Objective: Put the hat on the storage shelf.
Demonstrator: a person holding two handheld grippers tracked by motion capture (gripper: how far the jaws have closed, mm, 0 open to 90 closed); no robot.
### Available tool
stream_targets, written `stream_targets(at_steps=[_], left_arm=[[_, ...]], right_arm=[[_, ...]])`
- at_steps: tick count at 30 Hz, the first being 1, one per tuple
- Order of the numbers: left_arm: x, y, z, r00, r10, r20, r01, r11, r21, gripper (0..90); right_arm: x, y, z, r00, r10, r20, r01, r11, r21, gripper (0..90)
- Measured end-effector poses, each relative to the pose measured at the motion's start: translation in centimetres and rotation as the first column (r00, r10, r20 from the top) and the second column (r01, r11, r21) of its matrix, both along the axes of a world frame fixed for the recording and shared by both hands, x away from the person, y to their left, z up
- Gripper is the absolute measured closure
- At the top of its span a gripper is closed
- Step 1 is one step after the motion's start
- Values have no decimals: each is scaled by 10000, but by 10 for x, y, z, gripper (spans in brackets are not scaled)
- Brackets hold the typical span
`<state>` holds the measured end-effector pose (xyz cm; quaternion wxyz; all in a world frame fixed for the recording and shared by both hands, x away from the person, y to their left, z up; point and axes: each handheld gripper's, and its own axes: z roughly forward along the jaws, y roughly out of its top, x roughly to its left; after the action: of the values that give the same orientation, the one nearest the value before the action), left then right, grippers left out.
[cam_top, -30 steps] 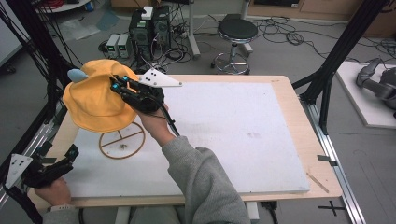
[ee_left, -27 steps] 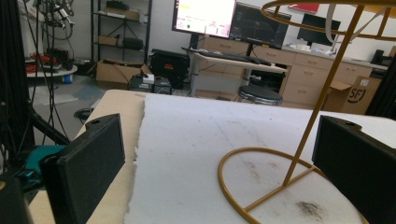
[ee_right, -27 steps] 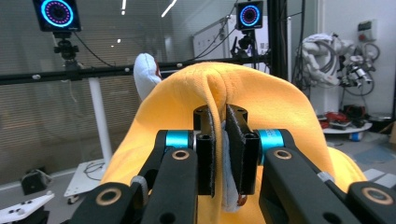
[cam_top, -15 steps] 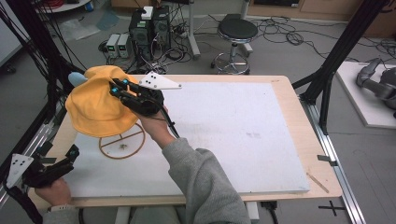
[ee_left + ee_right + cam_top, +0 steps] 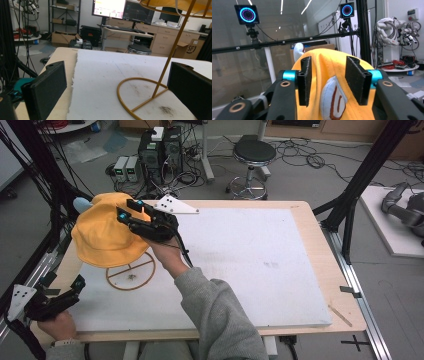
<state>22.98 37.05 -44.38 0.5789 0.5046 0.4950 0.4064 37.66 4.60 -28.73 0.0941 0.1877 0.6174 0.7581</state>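
A yellow bucket hat [image 5: 102,240] sits atop a yellow wire stand [image 5: 131,274] at the table's left. My right gripper [image 5: 129,209] is up against the hat's crown, and its jaws stand apart on either side of the fabric. In the right gripper view the hat [image 5: 324,72] bulges between the open jaws of that gripper [image 5: 328,61], with a pale blue patch [image 5: 333,97] low in the gap. My left gripper [image 5: 75,285] rests open at the table's near left corner. In its own view, that gripper [image 5: 118,68] faces the stand's pole [image 5: 172,50], with the hat's brim [image 5: 175,3] overhead.
A white board [image 5: 250,260] covers most of the wooden table [image 5: 320,255]. A small wooden stick [image 5: 340,315] lies near the right front edge. Black frame posts [image 5: 360,185] stand at both sides, and a stool [image 5: 252,160] and computers [image 5: 160,145] are beyond the far edge.
The hat and my right gripper have sunk a little lower over the stand. My left gripper has stayed put.
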Motion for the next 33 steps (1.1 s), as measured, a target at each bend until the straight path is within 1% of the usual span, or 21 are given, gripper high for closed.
stream_targets(at_steps=[4,5,11,14,16,18,20,22,26,28,31,32,33], left_arm=[[0,-1,0,10000,1,1,-1,10000,24,27],[0,-1,0,10000,-14,7,14,10000,21,27],[1,-2,0,10000,-40,7,40,10000,80,27],[1,-2,0,10000,-66,-25,66,9999,95,27],[1,-2,0,10000,-81,-37,82,9999,111,27],[1,-2,0,10000,-82,-36,83,9999,132,27],[1,-3,0,10000,-75,-27,75,9999,137,27],[1,-2,0,10000,-62,-20,63,9999,129,27],[1,-2,0,10000,-74,-4,74,9999,118,27],[1,-3,1,10000,-89,13,89,9999,148,27],[1,-3,1,9999,-102,11,102,9999,121,27],[1,-3,1,9999,-100,22,100,9999,90,27],[1,-2,1,9999,-102,23,102,9999,77,27]], right_arm=[[0,-2,1,9999,-134,-96,136,9998,177,509],[1,-3,1,9998,-99,-186,102,9997,199,504],[2,-8,4,9990,-404,-213,412,9984,389,443],[3,-12,5,9979,-566,-324,581,9972,464,414],[5,-15,5,9970,-599,-484,622,9969,477,383],[5,-17,6,9954,-814,-504,838,9953,482,339],[6,-19,6,9933,-973,-619,1008,9933,560,282],[7,-21,7,9915,-1104,-691,1144,9918,570,264],[7,-25,8,9889,-1357,-607,1389,9889,534,223],[7,-29,10,9872,-1522,-479,1547,9864,552,209],[7,-31,11,9855,-1635,-459,1658,9848,521,191],[7,-32,11,9842,-1710,-466,1730,9839,449,173],[8,-33,12,9802,-1906,-538,1927,9806,367,109]])
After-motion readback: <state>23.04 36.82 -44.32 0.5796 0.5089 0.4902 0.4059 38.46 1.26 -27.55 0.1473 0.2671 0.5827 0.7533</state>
